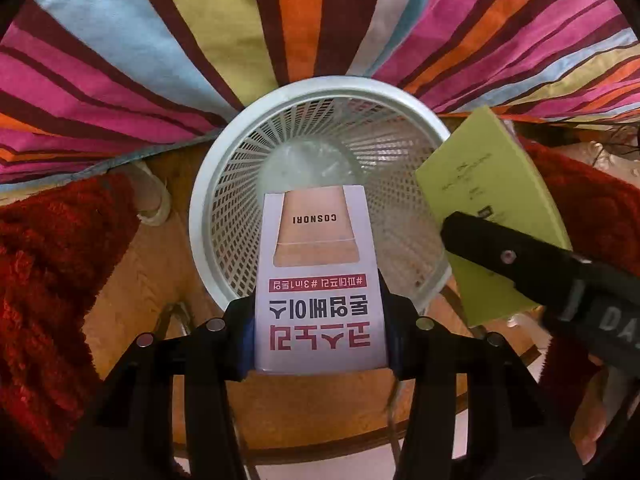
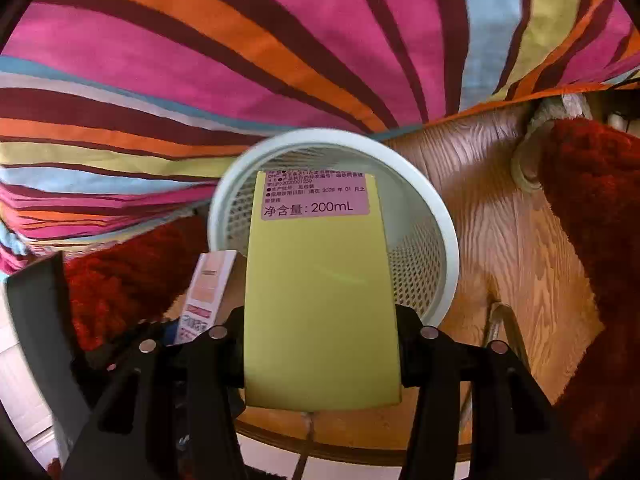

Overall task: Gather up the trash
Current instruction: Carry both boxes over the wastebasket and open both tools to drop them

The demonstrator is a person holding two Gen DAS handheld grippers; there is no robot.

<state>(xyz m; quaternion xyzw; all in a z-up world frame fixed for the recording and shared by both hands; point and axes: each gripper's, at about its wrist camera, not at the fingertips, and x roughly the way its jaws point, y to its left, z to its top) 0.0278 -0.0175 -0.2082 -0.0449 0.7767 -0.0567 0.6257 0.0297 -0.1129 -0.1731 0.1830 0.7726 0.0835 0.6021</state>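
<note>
Striped cloth (image 1: 120,60) across the whole upper half of the left wrist view, and again across the upper left in the right wrist view; probably a bedspread hanging down, but hard to say for sure. Red fluffy rug (image 1: 52,264) at the left and right edges, lying on a wooden floor (image 2: 512,240) with clear grain.

White mesh wastebasket (image 1: 224,184) in the middle of both views, standing upright on the wood with its mouth open toward the cameras, so well placed to receive things from above. Inside, at the bottom, something pale and crumpled like clear plastic; not clear enough to name.

Yellow-green carton (image 2: 320,300) clenched between the fingers of the right gripper (image 2: 320,354), gripped at its lower end, with the far end and its pink label already over the basket opening. Held lengthwise, likely so as to slide straight in when let go. Seen also at the right of the left wrist view, still outside the rim there.

White cosmetic box (image 1: 320,280) grasped by the left gripper (image 1: 320,344) at its near end, printed face up, far end reaching over the near rim of the basket.

Both pieces of trash still held, none dropped yet; release over the opening seems the next step.
</note>
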